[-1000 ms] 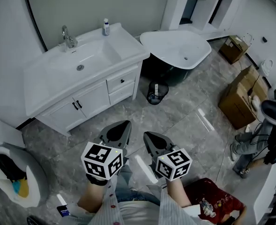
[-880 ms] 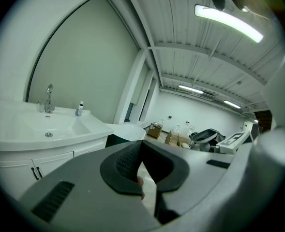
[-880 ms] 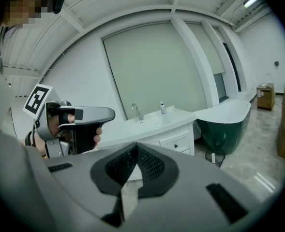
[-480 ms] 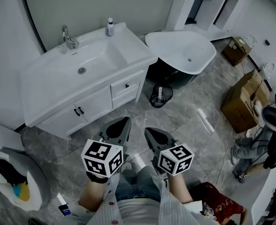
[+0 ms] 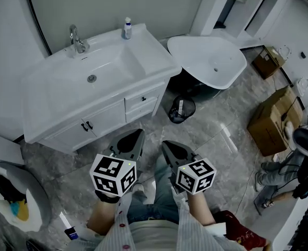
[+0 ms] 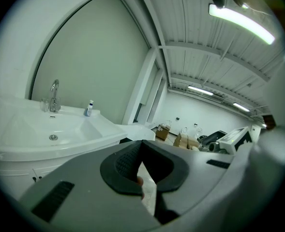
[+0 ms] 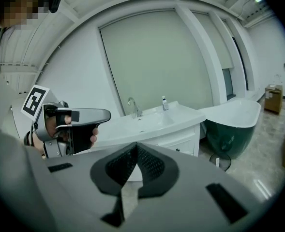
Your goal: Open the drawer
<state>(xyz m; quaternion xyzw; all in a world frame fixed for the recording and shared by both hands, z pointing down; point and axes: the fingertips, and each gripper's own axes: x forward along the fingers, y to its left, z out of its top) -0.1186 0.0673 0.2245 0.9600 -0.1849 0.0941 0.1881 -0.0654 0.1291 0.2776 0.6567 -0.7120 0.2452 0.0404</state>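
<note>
The white vanity (image 5: 49,106) stands against the far wall, with two small drawers (image 5: 142,99) stacked at its right end. Each drawer has a dark knob, and both are closed. In the right gripper view the drawers (image 7: 183,146) show under the basin. My left gripper (image 5: 137,134) and right gripper (image 5: 165,144) hang side by side over the floor, well short of the cabinet. Both are shut with nothing between their jaws. In the left gripper view my left gripper (image 6: 141,142) hides the drawers. My right gripper (image 7: 136,144) points at the vanity.
A white bathtub (image 5: 211,61) stands right of the vanity, with a black mesh bin (image 5: 181,109) on the floor between them. Cardboard boxes (image 5: 274,120) and a person (image 5: 300,156) are at the right. A faucet (image 5: 76,40) and a small bottle (image 5: 126,29) sit on the basin.
The vanity has slid slightly up and right in the head view as I step toward it. Both grippers keep their places and stay shut.
</note>
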